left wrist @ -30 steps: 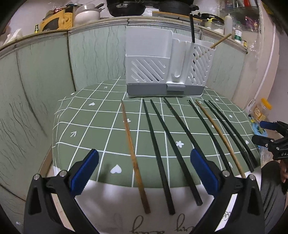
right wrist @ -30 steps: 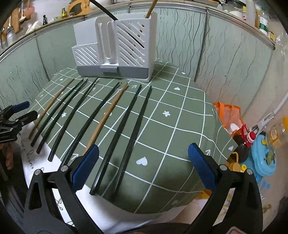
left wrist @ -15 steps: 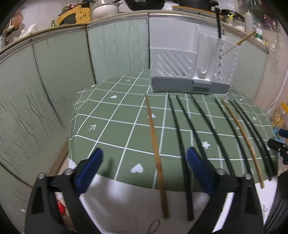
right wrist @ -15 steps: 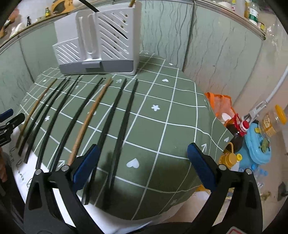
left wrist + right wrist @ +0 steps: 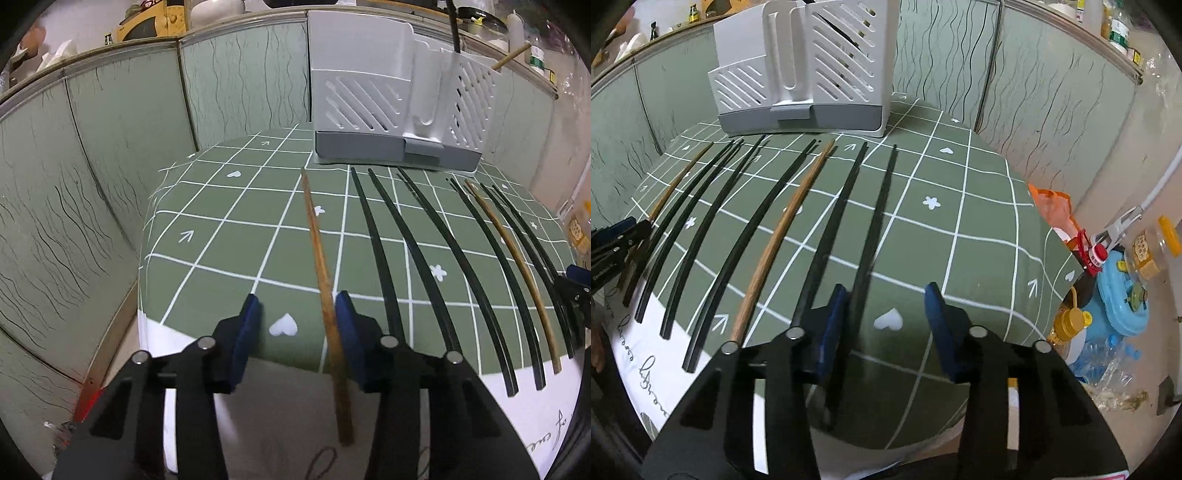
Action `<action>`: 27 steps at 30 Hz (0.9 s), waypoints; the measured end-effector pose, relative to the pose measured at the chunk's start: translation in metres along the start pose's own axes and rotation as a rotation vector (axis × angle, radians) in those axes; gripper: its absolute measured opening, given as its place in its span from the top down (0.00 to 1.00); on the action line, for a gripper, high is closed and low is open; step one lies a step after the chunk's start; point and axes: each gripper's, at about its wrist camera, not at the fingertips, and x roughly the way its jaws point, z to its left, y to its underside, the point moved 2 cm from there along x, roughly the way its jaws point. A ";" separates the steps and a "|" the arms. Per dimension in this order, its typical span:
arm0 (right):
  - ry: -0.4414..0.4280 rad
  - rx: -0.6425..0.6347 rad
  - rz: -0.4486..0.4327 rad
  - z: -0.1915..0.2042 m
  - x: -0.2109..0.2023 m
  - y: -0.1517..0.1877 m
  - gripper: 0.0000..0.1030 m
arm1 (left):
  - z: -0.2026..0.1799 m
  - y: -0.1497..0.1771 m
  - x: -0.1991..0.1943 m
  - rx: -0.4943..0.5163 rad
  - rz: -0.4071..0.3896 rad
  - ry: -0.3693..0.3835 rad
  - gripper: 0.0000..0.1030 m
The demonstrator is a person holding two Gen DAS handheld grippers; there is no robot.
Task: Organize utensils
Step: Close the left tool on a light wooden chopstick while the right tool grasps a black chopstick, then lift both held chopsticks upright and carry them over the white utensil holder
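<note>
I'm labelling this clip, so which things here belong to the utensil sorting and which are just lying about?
Job: wooden chopstick; black chopsticks; white holder; left hand-held gripper; right hand-held gripper.

Lying about: blue container; orange bag; yellow-capped bottle; red-capped bottle.

Bare green cloth (image 5: 229,254) is being left free to the left of the left tongs (image 5: 295,332). To their right, passage is being blocked by a row of chopsticks (image 5: 421,258). Ahead, the way is being closed by the white utensil rack (image 5: 388,96). Open cloth is being left to the right of the right tongs (image 5: 886,325), up to the table edge.
</note>
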 end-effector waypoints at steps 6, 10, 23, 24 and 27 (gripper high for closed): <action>0.007 0.014 -0.005 0.002 -0.008 0.008 0.64 | -0.005 0.008 -0.006 -0.004 -0.006 -0.010 0.72; 0.016 0.022 -0.012 0.002 -0.015 0.016 0.66 | -0.008 0.015 -0.012 -0.009 -0.005 -0.006 0.72; 0.013 0.006 -0.044 0.018 -0.025 0.027 0.94 | -0.006 0.020 -0.019 -0.035 -0.012 -0.012 0.92; 0.007 0.012 -0.043 0.017 -0.024 0.026 0.94 | -0.005 0.019 -0.019 -0.038 -0.013 -0.008 0.92; -0.002 0.033 -0.046 0.012 -0.025 0.025 0.94 | -0.003 0.015 -0.025 -0.040 -0.032 0.002 0.92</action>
